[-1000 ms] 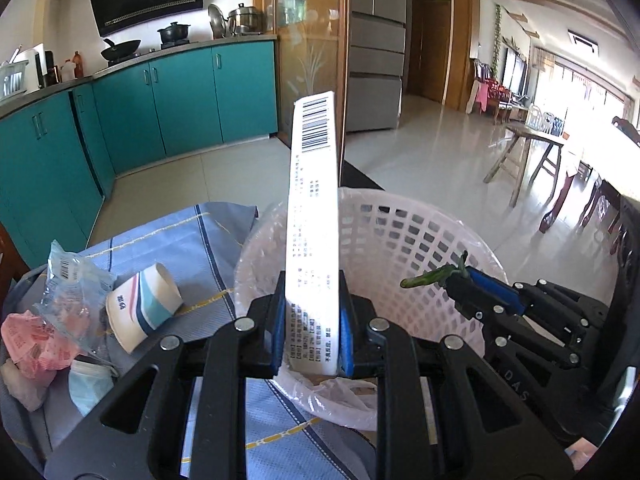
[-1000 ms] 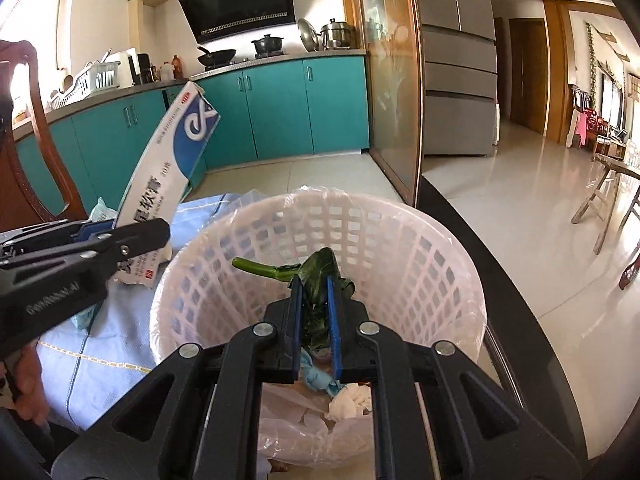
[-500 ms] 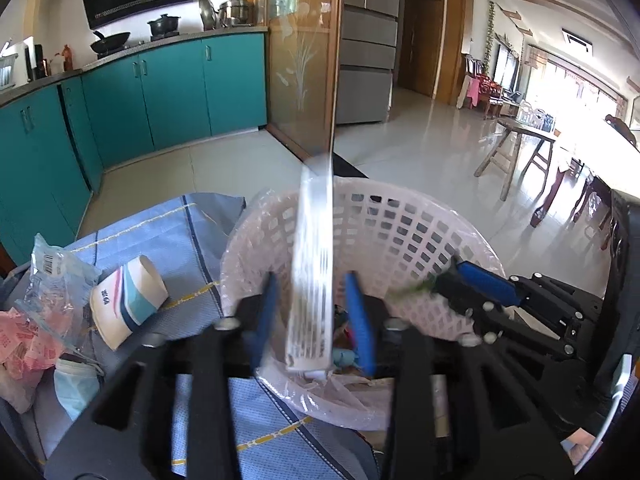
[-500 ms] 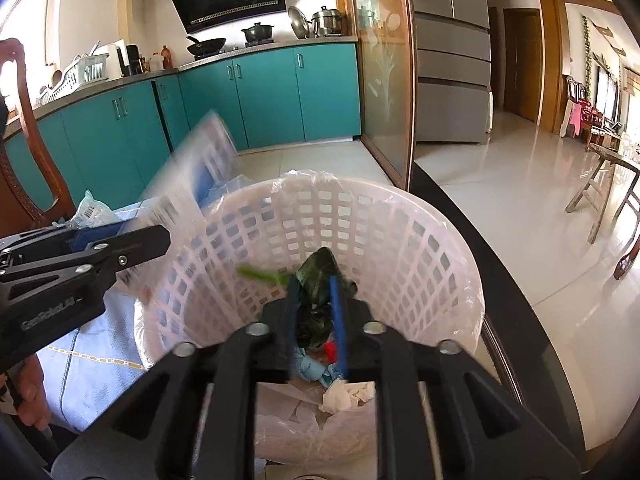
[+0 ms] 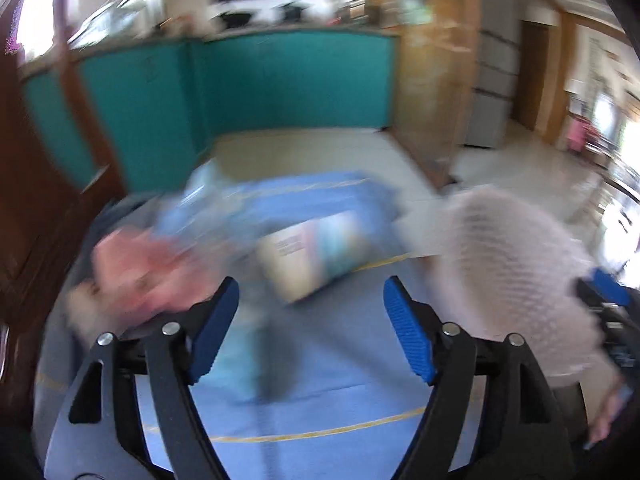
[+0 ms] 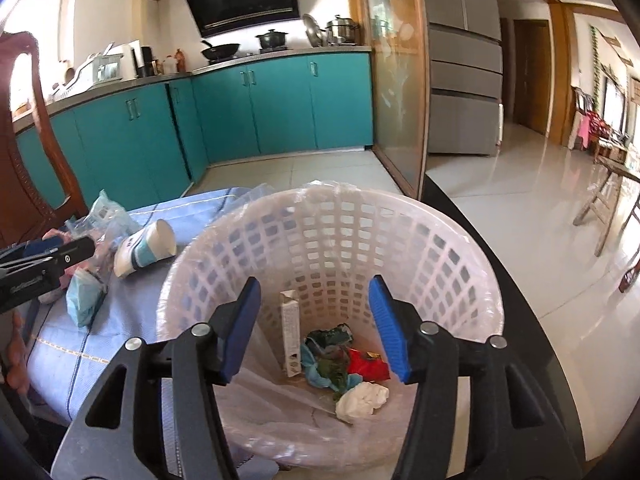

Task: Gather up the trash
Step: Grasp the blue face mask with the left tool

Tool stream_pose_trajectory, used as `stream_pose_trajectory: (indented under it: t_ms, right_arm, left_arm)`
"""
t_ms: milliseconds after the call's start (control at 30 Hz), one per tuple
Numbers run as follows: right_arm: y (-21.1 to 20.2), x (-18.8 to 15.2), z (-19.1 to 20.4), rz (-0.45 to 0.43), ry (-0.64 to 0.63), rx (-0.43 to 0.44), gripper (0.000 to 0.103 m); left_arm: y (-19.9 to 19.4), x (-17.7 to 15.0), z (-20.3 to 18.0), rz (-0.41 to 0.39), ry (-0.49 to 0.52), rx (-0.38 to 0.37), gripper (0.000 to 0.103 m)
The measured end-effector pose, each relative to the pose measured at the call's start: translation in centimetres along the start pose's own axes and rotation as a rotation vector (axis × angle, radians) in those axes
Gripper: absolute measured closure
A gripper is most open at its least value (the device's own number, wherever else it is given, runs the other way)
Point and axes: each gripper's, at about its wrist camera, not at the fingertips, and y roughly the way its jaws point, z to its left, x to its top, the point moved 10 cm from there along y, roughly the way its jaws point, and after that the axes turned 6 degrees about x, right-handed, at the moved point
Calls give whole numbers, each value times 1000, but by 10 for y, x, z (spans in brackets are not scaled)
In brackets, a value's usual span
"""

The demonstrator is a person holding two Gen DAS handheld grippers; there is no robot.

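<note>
Now both drops look done: my right hand-held gripper hangs over the basket, its jaws having just been opening and now spread with nothing between them; the white carton, green scrap, red wrapper and tissue lie at the basket's bottom. My left hand-held gripper, likewise just opening and empty, points at the desk beside the basket; that view is badly blurred. Remaining, by my judgement: paper cup, blue mask and clear bag, all beside the basket on the cloth.
</note>
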Motion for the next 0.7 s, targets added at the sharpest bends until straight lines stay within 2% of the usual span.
stream_pose_trajectory:
  t_ms: [133, 333, 400, 433, 467, 700]
  right_arm:
    - [8, 3, 25, 10, -36, 43, 41]
    - [19, 12, 77, 14, -115, 104, 36]
    - [20, 14, 92, 9, -143, 119, 34]
    - [21, 14, 99, 6, -155, 128, 33]
    - [22, 15, 105, 4, -166, 136, 31]
    - [32, 14, 136, 18, -208, 165, 30]
  left_arm:
    - [30, -23, 37, 104, -67, 33, 25]
    - [54, -41, 49, 173, -80, 18, 25]
    - [58, -45, 50, 183, -73, 15, 34]
    - [62, -47, 52, 190, -73, 8, 44]
    - [64, -48, 53, 198, -77, -2, 49]
    - [62, -50, 58, 170, -73, -13, 70]
